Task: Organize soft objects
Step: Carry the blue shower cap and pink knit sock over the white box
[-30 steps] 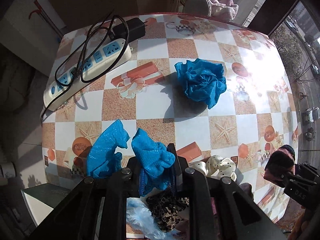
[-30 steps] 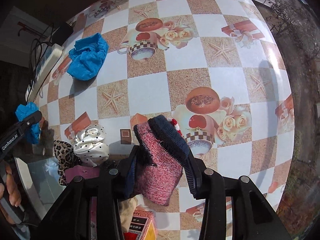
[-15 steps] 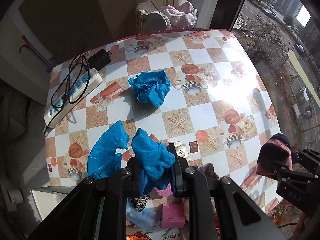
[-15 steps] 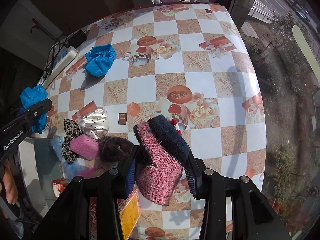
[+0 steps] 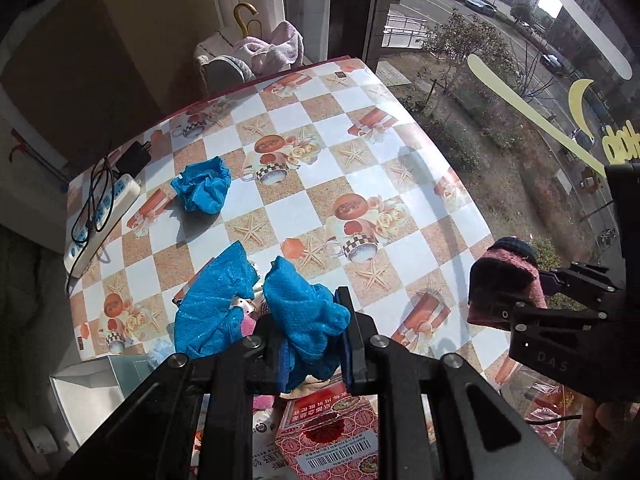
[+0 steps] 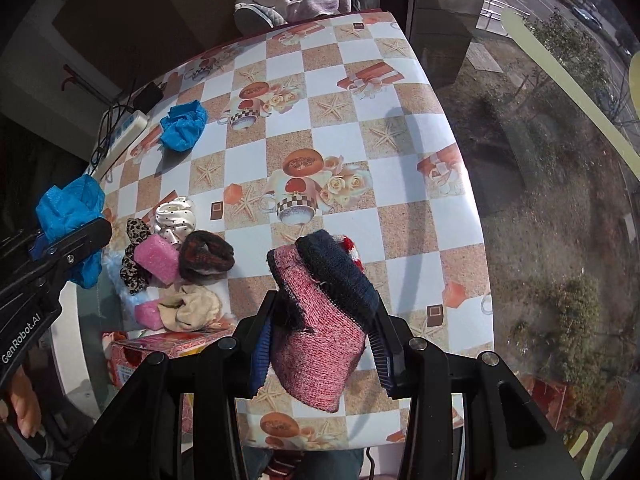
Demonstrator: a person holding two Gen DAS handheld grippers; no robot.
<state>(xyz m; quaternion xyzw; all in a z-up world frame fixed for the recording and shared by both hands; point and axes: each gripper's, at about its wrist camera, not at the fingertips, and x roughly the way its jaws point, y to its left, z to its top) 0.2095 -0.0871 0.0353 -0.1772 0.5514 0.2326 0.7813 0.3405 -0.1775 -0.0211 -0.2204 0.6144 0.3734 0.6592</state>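
My left gripper [image 5: 308, 332] is shut on a crumpled blue shoe cover [image 5: 296, 312], held well above the checked table [image 5: 304, 208]; it also shows at the left of the right wrist view [image 6: 70, 208]. My right gripper [image 6: 320, 320] is shut on a pink and navy knitted sock [image 6: 320, 320], seen at the right of the left wrist view [image 5: 506, 280]. A second blue shoe cover [image 5: 202, 190] lies on the table at the far left [image 6: 183, 126]. A heap of soft things sits near the front left edge: a dark knitted piece [image 6: 206, 256], a pink sponge [image 6: 156, 258], a spotted white cloth [image 6: 176, 218], a leopard scrunchie [image 6: 134, 256], a beige cloth [image 6: 192, 306].
A white power strip [image 5: 102, 222] with black cables lies at the table's far left edge. A red printed box [image 5: 332, 432] and a white box [image 5: 86, 392] stand below the front edge. A chair with towels [image 6: 296, 0] is behind the table, a window to the right.
Both grippers rose and drew back from the table with their loads still held, so the whole tabletop and the heap now show. The left gripper also rolled.
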